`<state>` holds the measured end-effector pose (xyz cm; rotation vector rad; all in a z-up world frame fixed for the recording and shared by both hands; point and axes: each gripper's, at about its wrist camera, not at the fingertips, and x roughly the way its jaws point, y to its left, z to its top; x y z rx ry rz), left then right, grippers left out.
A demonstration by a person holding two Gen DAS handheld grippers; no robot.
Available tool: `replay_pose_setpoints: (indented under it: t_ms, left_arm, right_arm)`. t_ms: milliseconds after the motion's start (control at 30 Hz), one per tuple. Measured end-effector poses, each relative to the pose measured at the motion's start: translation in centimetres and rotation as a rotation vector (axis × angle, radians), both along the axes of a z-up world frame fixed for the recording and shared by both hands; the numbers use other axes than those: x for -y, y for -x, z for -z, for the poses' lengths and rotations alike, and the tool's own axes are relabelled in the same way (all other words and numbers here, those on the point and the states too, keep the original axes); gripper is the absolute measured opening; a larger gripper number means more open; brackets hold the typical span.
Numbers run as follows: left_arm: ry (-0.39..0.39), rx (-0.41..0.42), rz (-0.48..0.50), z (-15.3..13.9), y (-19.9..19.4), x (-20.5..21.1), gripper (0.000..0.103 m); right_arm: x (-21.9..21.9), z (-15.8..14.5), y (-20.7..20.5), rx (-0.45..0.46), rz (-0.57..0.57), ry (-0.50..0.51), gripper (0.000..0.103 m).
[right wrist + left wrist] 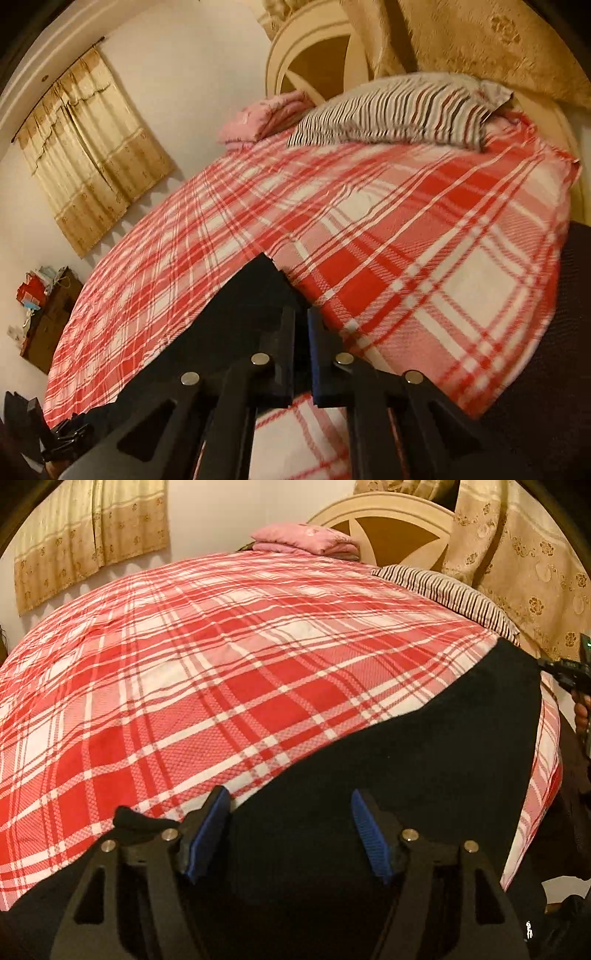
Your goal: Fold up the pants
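Black pants [406,738] lie on the bed's red and white plaid sheet [221,657], stretched from near my left gripper toward the right edge. My left gripper [290,805] is open, its blue pads [212,830] apart over the near end of the pants, holding nothing. In the right wrist view my right gripper [301,314] is shut on a corner of the black pants [236,314] and holds it up off the sheet [424,258]. The right gripper also shows at the left wrist view's right edge [554,668], at the pants' far corner.
A striped pillow [391,110] and a folded pink blanket [306,541] lie at the head of the bed by the cream headboard [388,520]. Gold curtains [96,155] hang on the wall. A wooden cabinet [48,321] with clutter stands beyond the bed's far side.
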<state>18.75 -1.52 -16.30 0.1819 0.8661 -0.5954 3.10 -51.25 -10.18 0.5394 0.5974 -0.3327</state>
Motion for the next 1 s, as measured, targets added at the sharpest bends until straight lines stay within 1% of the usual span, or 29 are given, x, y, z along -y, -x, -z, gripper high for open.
replay_pose_setpoints:
  t_ms: [100,167,200,233,267,300,333,367,400,433,500,567,600,633,700,733,767,800,833,867,900,933,967,1000]
  left_arm:
    - [-0.013,0.023,0.006,0.2,0.2,0.3,0.074]
    - [-0.003,0.028,0.005,0.2,0.0,0.2,0.076]
    - [-0.001,0.027,0.007,0.2,0.0,0.1,0.076]
    - [0.001,0.025,0.007,0.1,0.0,0.0,0.076]
    - [0.006,0.020,0.004,-0.1,0.0,-0.2,0.076]
    - [0.011,0.015,0.001,-0.2,0.0,-0.3,0.075]
    - [0.017,0.011,-0.002,-0.4,0.1,-0.5,0.076]
    - [0.021,0.012,-0.007,-0.7,0.2,-0.7,0.076]
    - [0.028,0.016,-0.008,-1.0,0.2,-0.7,0.076]
    - [0.038,0.024,-0.003,-1.4,0.3,-0.4,0.076]
    - [0.046,0.039,0.011,-2.1,0.4,0.2,0.076]
    - [0.057,0.052,0.037,-2.7,0.3,1.5,0.076]
    - [0.060,0.053,0.047,-2.9,0.3,2.2,0.076]
    - [0.059,0.054,0.055,-2.9,0.1,3.0,0.076]
    - [0.043,0.062,0.073,-2.8,-0.2,4.7,0.076]
    - [0.027,0.067,0.080,-2.7,-0.3,5.6,0.076]
    - [0.002,0.065,0.082,-2.5,-0.6,6.6,0.076]
    - [-0.027,0.056,0.079,-2.1,-1.0,7.5,0.076]
    - [-0.038,0.051,0.075,-1.9,-1.2,7.9,0.076]
    - [-0.039,0.044,0.073,-1.7,-1.4,8.3,0.076]
    - [-0.037,0.042,0.075,-1.6,-1.6,8.5,0.076]
    - [-0.041,0.041,0.078,-1.5,-1.8,8.7,0.076]
    - [-0.052,0.041,0.076,-1.3,-2.0,9.0,0.076]
    - [-0.056,0.039,0.074,-1.2,-2.0,9.1,0.076]
  right_arm:
    - [0.0,-0.2,1.1,0.005,0.018,0.006,0.005]
    - [0.4,0.8,0.6,-0.043,0.039,0.028,0.006]
    - [0.7,1.4,0.0,-0.064,0.030,0.023,0.006]
    - [0.9,1.9,-0.3,-0.083,0.024,0.016,0.009]
    - [1.1,2.0,-0.3,-0.081,0.041,0.025,0.015]
    - [1.0,1.5,-0.2,-0.084,0.087,0.065,0.041]
    - [0.7,0.5,0.1,-0.088,0.144,0.131,0.068]
    - [0.5,0.1,0.2,-0.077,0.150,0.146,0.070]
    - [-0.1,-1.0,0.6,-0.038,0.129,0.146,0.070]
    - [-0.8,-1.7,0.5,-0.026,0.101,0.149,0.070]
    - [-3.5,-2.9,-0.2,-0.040,0.004,0.199,0.070]
    - [-7.8,-3.2,-1.1,-0.071,-0.144,0.253,0.070]
    - [-9.8,-3.0,-1.3,-0.085,-0.203,0.265,0.070]
    - [-11.3,-2.6,-1.4,-0.095,-0.238,0.266,0.069]
    - [-13.8,-1.5,-1.9,-0.130,-0.302,0.228,0.069]
    - [-15.3,-0.8,-2.1,-0.162,-0.327,0.231,0.069]
    - [-16.4,-0.2,-2.4,-0.190,-0.335,0.262,0.069]
    - [-17.6,0.4,-2.5,-0.218,-0.353,0.289,0.066]
    - [-18.2,1.1,-2.7,-0.239,-0.378,0.233,0.060]
    - [-18.2,1.7,-2.5,-0.240,-0.383,0.160,0.059]
    - [-18.2,2.4,-2.4,-0.250,-0.391,0.063,0.053]
    - [-18.3,2.7,-2.3,-0.252,-0.384,0.061,0.044]
    - [-18.6,2.8,-2.1,-0.251,-0.366,0.094,0.042]
    - [-18.6,3.0,-2.0,-0.248,-0.358,0.100,0.041]
